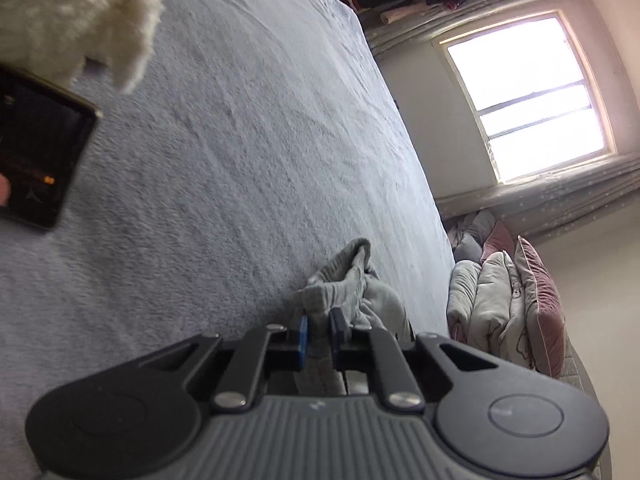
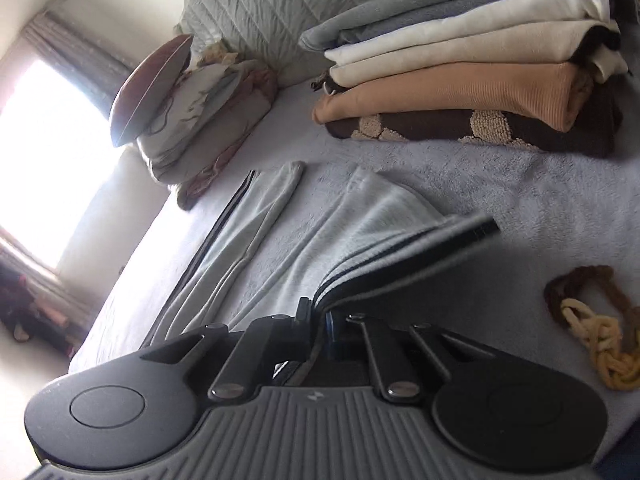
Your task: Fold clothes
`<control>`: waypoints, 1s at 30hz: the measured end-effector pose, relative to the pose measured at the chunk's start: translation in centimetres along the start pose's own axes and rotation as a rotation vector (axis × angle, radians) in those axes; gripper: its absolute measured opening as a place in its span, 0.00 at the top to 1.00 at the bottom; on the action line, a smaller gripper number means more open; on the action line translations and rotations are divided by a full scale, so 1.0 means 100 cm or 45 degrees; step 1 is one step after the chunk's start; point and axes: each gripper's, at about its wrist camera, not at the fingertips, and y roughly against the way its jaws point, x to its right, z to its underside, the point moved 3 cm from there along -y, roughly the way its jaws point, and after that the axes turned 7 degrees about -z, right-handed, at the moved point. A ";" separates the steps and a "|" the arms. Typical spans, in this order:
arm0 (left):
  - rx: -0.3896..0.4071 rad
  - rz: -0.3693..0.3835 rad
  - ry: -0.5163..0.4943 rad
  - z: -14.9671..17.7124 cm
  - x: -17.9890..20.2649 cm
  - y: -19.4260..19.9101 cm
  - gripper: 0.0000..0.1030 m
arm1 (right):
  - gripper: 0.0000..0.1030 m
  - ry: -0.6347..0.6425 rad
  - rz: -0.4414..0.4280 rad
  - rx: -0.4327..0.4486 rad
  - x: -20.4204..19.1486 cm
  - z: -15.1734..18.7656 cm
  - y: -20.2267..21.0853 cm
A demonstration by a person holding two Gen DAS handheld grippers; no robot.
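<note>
We've got both tools pinching cloth: the left gripper (image 1: 319,326) is clamped on a bunched fold of soft grey knit fabric (image 1: 348,284), and the right gripper (image 2: 317,314) is clamped on the dark-striped ribbed hem (image 2: 400,256) of the pale grey garment (image 2: 320,216). That garment lies mostly flat on the blue-grey fleece bedspread (image 2: 520,200), one sleeve (image 2: 256,216) stretched out toward the window side, the hem edge lifted off the bed. We can't tell whether the left's bunch is the same piece; likely the opposite corner. Step in hand looks like carrying the hem over for a fold. To do it well: keep both grips level, hold light tension between them so the edge stays straight, lay the hem down square to the body, release only once flat. Stay clear of the stack of folded cream, tan and brown clothes (image 2: 480,68) and the brown-and-yellow knotted cord (image 2: 592,320).
</note>
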 end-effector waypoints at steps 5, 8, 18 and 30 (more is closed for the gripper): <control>-0.042 -0.097 -0.066 0.012 -0.013 -0.004 0.89 | 0.92 0.054 0.087 -0.022 0.000 -0.003 0.000; -0.056 -0.134 -0.065 0.012 -0.021 -0.010 0.89 | 0.87 -0.030 0.163 -0.089 0.012 -0.004 -0.008; -0.069 -0.187 -0.066 0.010 -0.028 -0.017 0.87 | 0.43 -0.233 0.554 0.050 0.062 -0.027 -0.020; 0.176 -0.273 -0.332 0.000 -0.009 0.012 0.71 | 0.90 0.191 0.296 0.158 0.025 -0.054 -0.002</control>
